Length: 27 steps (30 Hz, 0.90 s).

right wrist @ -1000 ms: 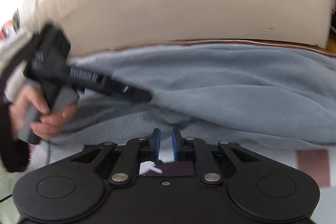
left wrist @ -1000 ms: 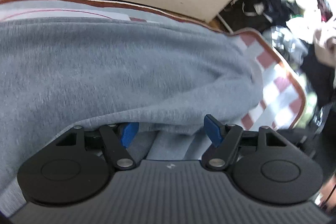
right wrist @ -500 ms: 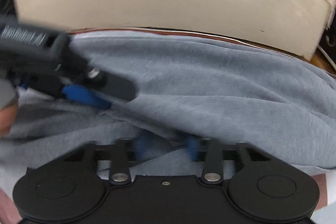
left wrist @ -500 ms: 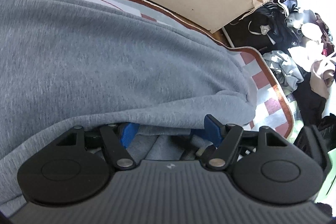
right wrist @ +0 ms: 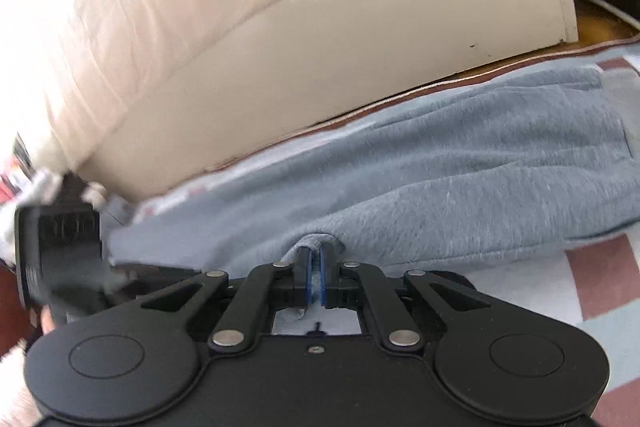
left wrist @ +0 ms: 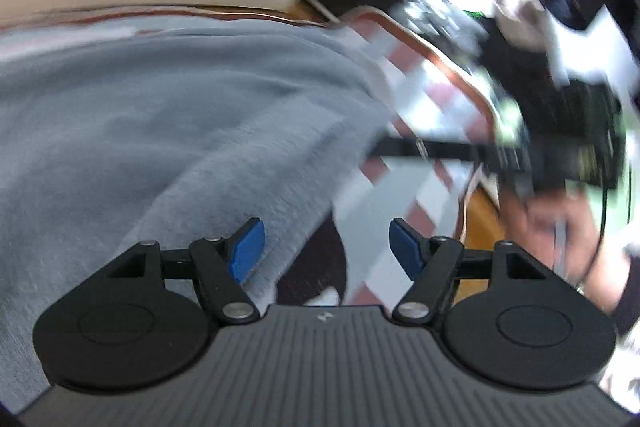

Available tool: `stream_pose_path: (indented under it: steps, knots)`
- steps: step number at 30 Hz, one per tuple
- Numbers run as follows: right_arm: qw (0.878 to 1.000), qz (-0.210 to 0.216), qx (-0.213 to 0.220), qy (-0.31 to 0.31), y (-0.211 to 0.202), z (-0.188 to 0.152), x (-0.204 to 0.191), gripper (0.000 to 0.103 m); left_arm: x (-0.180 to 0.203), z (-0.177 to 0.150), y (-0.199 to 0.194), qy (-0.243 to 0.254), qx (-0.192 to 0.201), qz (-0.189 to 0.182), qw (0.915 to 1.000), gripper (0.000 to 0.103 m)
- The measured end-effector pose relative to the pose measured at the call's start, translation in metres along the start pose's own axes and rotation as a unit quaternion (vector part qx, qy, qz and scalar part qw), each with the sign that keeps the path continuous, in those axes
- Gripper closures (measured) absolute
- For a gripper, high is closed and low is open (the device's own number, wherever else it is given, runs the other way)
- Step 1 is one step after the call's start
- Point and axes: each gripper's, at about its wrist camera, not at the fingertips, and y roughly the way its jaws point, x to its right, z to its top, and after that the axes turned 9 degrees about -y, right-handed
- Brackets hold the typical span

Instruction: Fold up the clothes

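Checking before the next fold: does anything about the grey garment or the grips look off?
Yes, the hold is lopsided. The right gripper is shut on the grey garment, pinching its near edge, while the left gripper is opening, its pads clear of the cloth. The garment lies bunched on the checked rug.

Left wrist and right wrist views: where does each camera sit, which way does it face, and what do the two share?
Left wrist: sits behind the left tool, looking forward and down over the grey garment and checked mat; jaws opening, not clamped on the cloth; a hand shows at right.
Right wrist: sits behind the right tool, shut on the grey garment's edge, facing a beige cushion.
Shared: the garment, mat and cushion.
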Motion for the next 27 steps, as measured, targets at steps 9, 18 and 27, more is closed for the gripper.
stream_pose_path:
  steps: [9,18,27]
  knots:
    - [0.999,0.020,0.003,0.044,0.001,-0.009,0.011,0.099,0.049,-0.013,0.027,0.125,-0.044,0.050,0.9899,0.029]
    - [0.996,0.004,0.006,0.084,0.015,0.005,0.019,0.099,0.043,-0.020,0.007,0.076,-0.016,0.048,0.9958,0.029]
    - [0.998,0.003,0.009,0.068,0.012,0.009,0.015,0.099,0.016,-0.014,0.020,0.037,0.043,0.141,0.9884,0.029]
